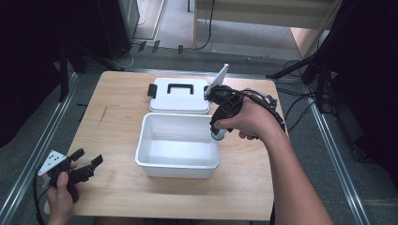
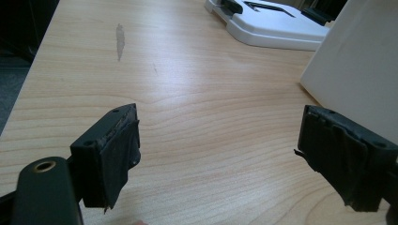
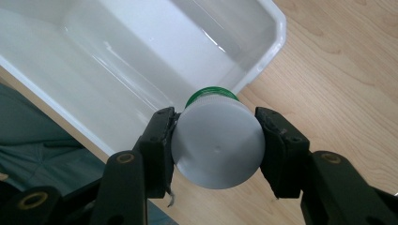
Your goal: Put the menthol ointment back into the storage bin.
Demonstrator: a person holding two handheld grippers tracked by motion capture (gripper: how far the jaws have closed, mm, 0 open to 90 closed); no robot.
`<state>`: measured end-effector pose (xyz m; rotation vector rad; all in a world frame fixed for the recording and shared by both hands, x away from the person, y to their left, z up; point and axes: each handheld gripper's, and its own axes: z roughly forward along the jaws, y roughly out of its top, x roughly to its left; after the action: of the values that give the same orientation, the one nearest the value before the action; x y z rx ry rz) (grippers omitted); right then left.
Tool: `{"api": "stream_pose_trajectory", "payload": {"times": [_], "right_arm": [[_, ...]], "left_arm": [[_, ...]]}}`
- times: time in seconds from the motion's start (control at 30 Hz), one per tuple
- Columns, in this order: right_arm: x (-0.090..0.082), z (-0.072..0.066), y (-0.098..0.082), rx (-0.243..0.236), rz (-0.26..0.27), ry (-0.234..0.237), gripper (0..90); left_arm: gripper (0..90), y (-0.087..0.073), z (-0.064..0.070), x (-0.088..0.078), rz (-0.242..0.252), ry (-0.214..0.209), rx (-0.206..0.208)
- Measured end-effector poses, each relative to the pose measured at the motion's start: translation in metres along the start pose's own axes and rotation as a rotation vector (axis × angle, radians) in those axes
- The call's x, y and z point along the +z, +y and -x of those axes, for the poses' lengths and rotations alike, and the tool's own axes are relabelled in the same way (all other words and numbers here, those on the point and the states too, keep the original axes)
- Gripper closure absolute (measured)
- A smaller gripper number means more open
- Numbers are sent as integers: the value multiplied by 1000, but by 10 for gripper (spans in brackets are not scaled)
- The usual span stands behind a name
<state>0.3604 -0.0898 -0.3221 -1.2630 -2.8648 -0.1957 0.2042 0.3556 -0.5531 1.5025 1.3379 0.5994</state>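
Observation:
My right gripper is shut on a small round white container with a green end, seen base-on between the jaws. In the high view this container hangs over the right rim of the open white plastic bin at the table's centre. The bin's inside looks bare. My left gripper rests at the table's front left corner, open, with nothing between its fingers. The bin's side wall stands to that gripper's right.
A white lid with a black handle and black side clips lies flat behind the bin, also seen as the lid. The wooden table has bare room at left. Dark stands and cables surround the table on the floor.

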Motion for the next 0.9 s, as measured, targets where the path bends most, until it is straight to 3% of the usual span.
{"api": "stream_pose_trajectory", "payload": {"times": [0.37, 0.9], "right_arm": [[6, -15, 12, -33, -2, 4, 516], [27, -23, 17, -70, -14, 29, 516]], "left_arm": [[141, 0, 0, 0, -2, -3, 2], [141, 0, 0, 1, -2, -2, -1]]}}
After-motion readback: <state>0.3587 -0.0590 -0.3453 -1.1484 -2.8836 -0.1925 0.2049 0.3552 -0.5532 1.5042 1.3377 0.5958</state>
